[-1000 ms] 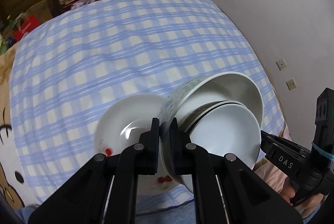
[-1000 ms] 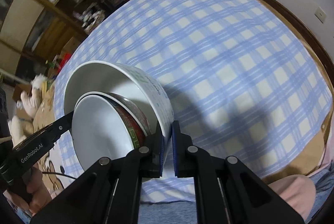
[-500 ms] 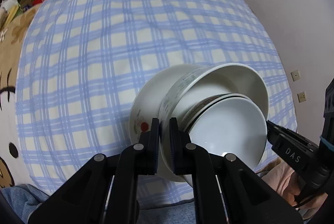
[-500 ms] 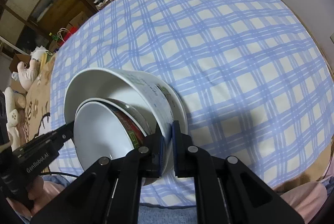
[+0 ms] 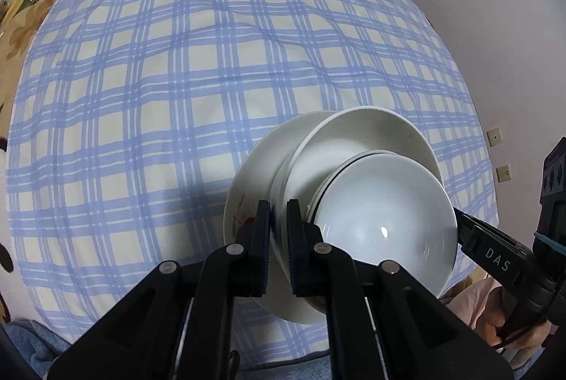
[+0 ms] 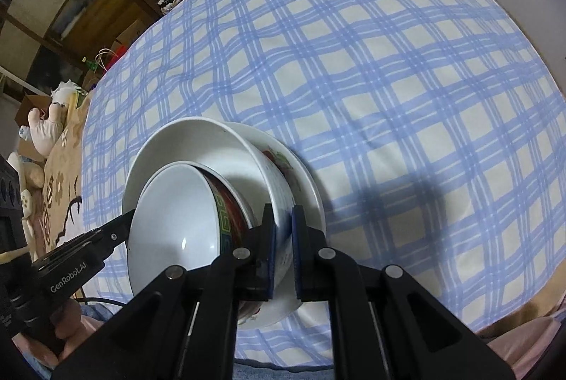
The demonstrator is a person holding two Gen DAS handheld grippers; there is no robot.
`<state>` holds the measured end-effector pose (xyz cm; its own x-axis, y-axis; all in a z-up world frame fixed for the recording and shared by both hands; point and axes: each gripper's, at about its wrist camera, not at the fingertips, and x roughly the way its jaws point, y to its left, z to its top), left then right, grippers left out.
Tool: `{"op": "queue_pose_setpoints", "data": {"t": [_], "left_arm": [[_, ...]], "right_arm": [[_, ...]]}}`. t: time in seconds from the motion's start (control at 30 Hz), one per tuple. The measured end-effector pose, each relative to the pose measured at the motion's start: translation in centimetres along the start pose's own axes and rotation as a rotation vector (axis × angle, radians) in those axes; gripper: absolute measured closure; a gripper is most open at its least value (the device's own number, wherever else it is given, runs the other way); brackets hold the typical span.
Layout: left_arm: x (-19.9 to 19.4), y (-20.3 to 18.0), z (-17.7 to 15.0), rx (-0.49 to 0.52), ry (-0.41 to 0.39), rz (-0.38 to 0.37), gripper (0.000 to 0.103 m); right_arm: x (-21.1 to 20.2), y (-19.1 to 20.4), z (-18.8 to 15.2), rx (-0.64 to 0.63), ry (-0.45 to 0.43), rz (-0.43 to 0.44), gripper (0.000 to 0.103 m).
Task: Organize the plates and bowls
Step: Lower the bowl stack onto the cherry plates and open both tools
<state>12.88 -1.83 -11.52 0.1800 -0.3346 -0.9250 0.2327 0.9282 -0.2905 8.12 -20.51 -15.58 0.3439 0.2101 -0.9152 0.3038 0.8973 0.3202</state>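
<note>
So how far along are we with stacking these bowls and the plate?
Done: smaller bowl nested in the big bowl. In hand: left tongs and right tongs both grip the big bowl's rim over the plate. Left: let go once it sits on the plate.

The left gripper point(image 5: 279, 220) points steeply down, its black fingers point(image 5: 260, 238) drawn close together. The right gripper point(image 6: 283, 228) points down likewise, fingers point(image 6: 300, 238) equally close. Each shows at the edge of the other's view, with a bare hand point(image 6: 63, 327) wrapped round the left handle.
</note>
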Motion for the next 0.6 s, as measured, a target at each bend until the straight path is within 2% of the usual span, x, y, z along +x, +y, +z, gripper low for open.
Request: {"op": "queue_pose_setpoints", "data": {"t": [0.07, 0.17, 0.27, 0.37, 0.53, 0.57, 0.6], "left_arm": [[-0.1, 0.4, -0.2, -0.014, -0.003, -0.015, 0.092], [-0.8, 0.9, -0.6, -0.017, -0.019, 0.012, 0.091], [-1.7, 1.1, -0.9, -0.014, -0.036, 0.031, 0.084], [-2.7, 0.8, -1.2, -0.003, -0.051, 0.062, 0.084], [-6.6, -0.5, -2.5, 0.075, -0.166, 0.184, 0.084], [-7.5, -0.6, -2.8, 0.082, -0.192, 0.198, 0.084], [-8.4, -0.8, -3.2, 0.091, -0.221, 0.216, 0.084]], "right_arm": [[-0.1, 0.0, -0.1, -0.005, -0.003, 0.012, 0.093], [-0.2, -0.1, -0.4, -0.014, -0.002, 0.035, 0.093], [-1.4, 0.1, -0.6, -0.029, -0.055, 0.054, 0.093], [-2.9, 0.4, -0.6, -0.050, -0.094, 0.031, 0.093], [-6.2, 0.6, -1.4, -0.093, -0.185, 0.029, 0.091], [-7.0, 0.7, -1.6, -0.103, -0.207, 0.030, 0.090], [-8.0, 0.8, -1.9, -0.117, -0.238, 0.036, 0.084]]}}
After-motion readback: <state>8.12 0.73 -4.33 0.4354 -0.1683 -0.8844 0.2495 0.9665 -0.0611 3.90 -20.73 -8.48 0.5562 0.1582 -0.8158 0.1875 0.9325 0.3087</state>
